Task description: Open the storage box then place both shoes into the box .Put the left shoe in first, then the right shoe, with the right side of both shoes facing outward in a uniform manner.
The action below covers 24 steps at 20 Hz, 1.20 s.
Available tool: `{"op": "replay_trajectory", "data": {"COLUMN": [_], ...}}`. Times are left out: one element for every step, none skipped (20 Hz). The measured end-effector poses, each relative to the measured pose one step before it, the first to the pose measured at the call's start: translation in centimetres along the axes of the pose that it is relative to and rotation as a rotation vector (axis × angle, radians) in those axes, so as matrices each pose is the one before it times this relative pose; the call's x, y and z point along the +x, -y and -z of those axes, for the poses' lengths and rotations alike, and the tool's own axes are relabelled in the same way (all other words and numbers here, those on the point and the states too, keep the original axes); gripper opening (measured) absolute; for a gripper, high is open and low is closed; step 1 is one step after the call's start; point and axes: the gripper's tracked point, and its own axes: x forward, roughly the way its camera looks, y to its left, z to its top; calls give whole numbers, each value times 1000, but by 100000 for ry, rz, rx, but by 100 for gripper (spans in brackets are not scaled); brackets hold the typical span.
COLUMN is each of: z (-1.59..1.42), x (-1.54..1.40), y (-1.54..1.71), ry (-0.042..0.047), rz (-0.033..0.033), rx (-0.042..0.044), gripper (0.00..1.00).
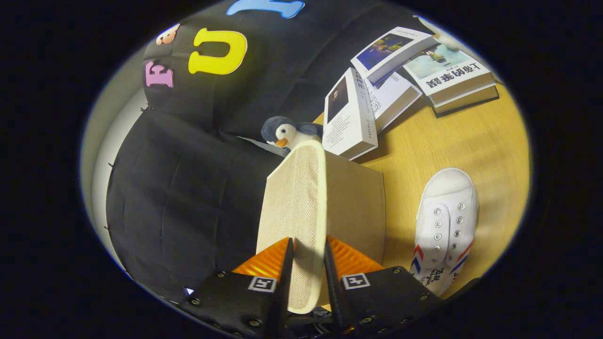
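Observation:
My gripper [307, 252] is shut on the beige woven lid [294, 207] of the storage box; both fingers press on the lid's thin edge, and the lid stands on edge, running forward from between them. The tan box body [353, 212] sits just ahead of the fingers, right of the lid, on the wooden table [471, 146]. One white canvas shoe [445, 226] with red and blue side stripes lies on the table right of the box, its toe pointing away from me.
A small plush penguin [287, 133] sits beyond the lid's far end. Several books [391, 84] lie and lean on the table beyond the box. Black cloth booth wall [188, 188] hangs close on the lid's left side.

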Motion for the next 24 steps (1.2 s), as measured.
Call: {"op": "replay_trajectory", "data": {"z": [-114, 301, -6, 79, -128, 224, -26, -536, -310, -179, -219, -64, -234, -157, -170, -5, -83, 10, -67, -82, -120, -4, -119, 115], "x": [-373, -221, -192, -208, -443, 1311, 314, -1234, -363, -495, -56, 254, 218, 385, 446, 524, 704, 766, 724, 806, 977, 985, 1001, 1305], "y": [-321, -679, -571, -520, -424, -293, -841, -881, -909, -1498, -1183, -1364, -1170, -1257, -1119, -941, -1184, -1063, -993, -940, -838, -922, -928, -1196], "ry": [-709, -1338, -912, -712, 350, -180, -445, 242, 110, 458, 167, 25, 69, -31, -195, -181, -377, -283, -237, -283, -418, -460, -352, -791], "rz": [-431, -2179, -2063, -1207, -41, 844, -1278, -1283, -712, -1225, -1128, -1043, -777, -1105, -909, -667, -1544, -1013, -991, -645, -415, -283, -587, -544], "rx": [475, 96, -505, -1199, -883, -241, 240, -489, -1513, -1937, -1473, -1871, -1741, -2111, -2260, -1644, -1276, -797, -885, -1050, -1041, -980, -574, -960], "gripper": [27, 15, 15, 15, 15, 3, 3, 3, 3, 3, 3, 3, 4, 4, 4, 6, 6, 6, 7, 8, 8, 8, 9, 9]}}
